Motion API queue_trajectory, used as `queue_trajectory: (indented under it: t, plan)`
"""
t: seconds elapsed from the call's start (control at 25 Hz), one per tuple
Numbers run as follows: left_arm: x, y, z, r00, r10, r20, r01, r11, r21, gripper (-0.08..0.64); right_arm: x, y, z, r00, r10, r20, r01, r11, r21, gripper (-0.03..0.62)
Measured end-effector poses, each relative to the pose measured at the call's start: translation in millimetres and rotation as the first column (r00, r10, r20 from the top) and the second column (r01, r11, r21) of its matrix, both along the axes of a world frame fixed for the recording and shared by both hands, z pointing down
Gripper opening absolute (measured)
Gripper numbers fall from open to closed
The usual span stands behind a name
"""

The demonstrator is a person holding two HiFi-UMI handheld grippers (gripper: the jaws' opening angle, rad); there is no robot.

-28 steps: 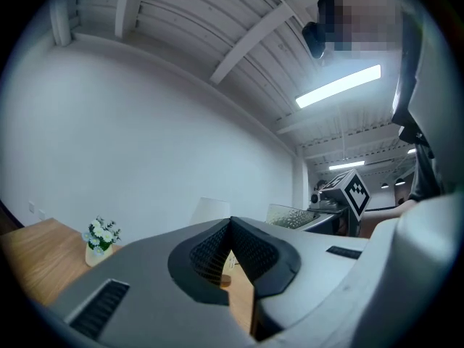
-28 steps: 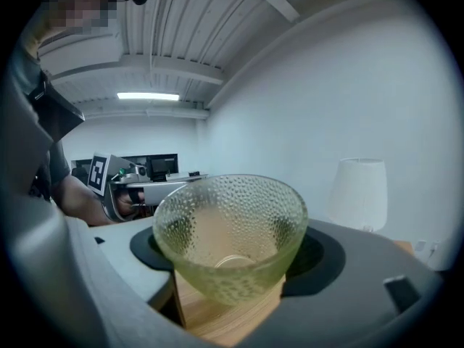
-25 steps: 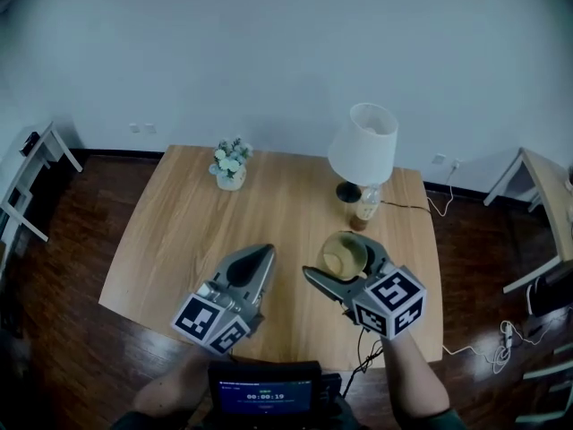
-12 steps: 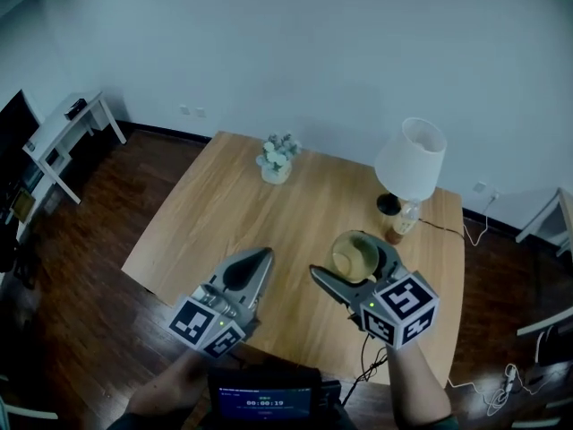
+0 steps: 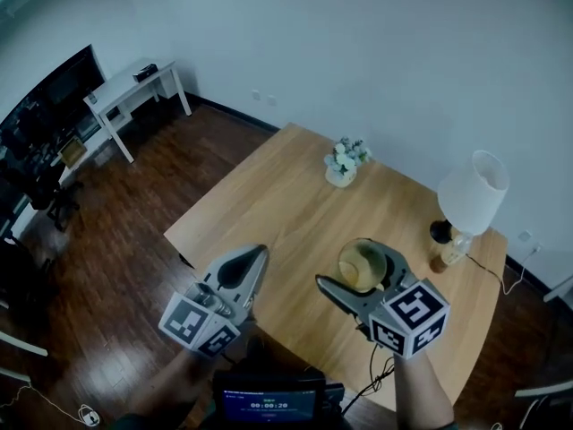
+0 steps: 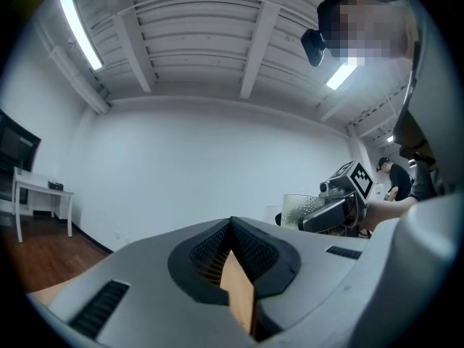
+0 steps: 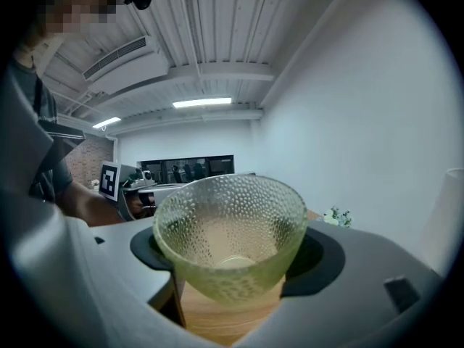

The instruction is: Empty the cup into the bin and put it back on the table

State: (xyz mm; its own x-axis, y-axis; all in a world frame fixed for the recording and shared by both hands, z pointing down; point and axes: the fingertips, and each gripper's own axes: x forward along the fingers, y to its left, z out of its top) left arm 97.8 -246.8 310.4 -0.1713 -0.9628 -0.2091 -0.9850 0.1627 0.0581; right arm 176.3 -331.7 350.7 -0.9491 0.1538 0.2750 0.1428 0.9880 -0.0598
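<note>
Glass, pale green and dimpled: the flared cup sits mouth up between the jaws of your right gripper. The two grey jaws stand wide and close on the cup's wall from either side, dark pads against the glass. Held like this, the cup shows over the near right part of the light wooden table, with bare wood under its base in the right gripper view. The inside reads yellowish tan. You cannot tell from any view whether that is contents or only the table seen through the glass.

Your left gripper hangs to the left of the cup, well apart from it, above the table's near edge. Its jaws are pressed together to a point and carry nothing. Only a sliver of wood colour shows in the gap behind the pads.

Farther out on the table:
- a small white pot of pale flowers stands near the far edge
- a lamp with a white shade stands at the far right
- a small amber bottle stands just beside the lamp's dark base

Around the table lies a dark wooden floor. A white desk stands against the far left wall, and dark screens stand near it. A small lit display sits at the bottom edge of the head view, between your forearms.
</note>
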Motion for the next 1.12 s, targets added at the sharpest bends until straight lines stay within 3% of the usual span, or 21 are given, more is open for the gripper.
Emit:
queue_trajectory:
  t: [0.44, 0.64, 0.8, 1.12]
  plan:
    - [-62, 79, -6, 0.985, -0.172, -0.005, 0.172, 0.984, 0.037, 0.000, -76, 63, -11, 0.988, -0.156, -0.001, 0.156, 0.987, 0.021, 0.400]
    - [-96, 124, -4, 0.968, -0.249, -0.023, 0.250, 0.968, 0.039, 0.000, -116, 103, -8, 0.971, -0.239, -0.016, 0.239, 0.971, 0.022, 0.400]
    - [-126, 159, 1, 0.942, -0.334, -0.032, 0.335, 0.942, 0.035, 0.000, -149, 135, -6, 0.956, -0.291, -0.028, 0.292, 0.956, 0.033, 0.400]
    - [-185, 230, -8, 0.914, -0.406, -0.026, 0.406, 0.911, 0.070, 0.000, -216, 200, -4, 0.932, -0.359, -0.035, 0.361, 0.932, 0.039, 0.400]
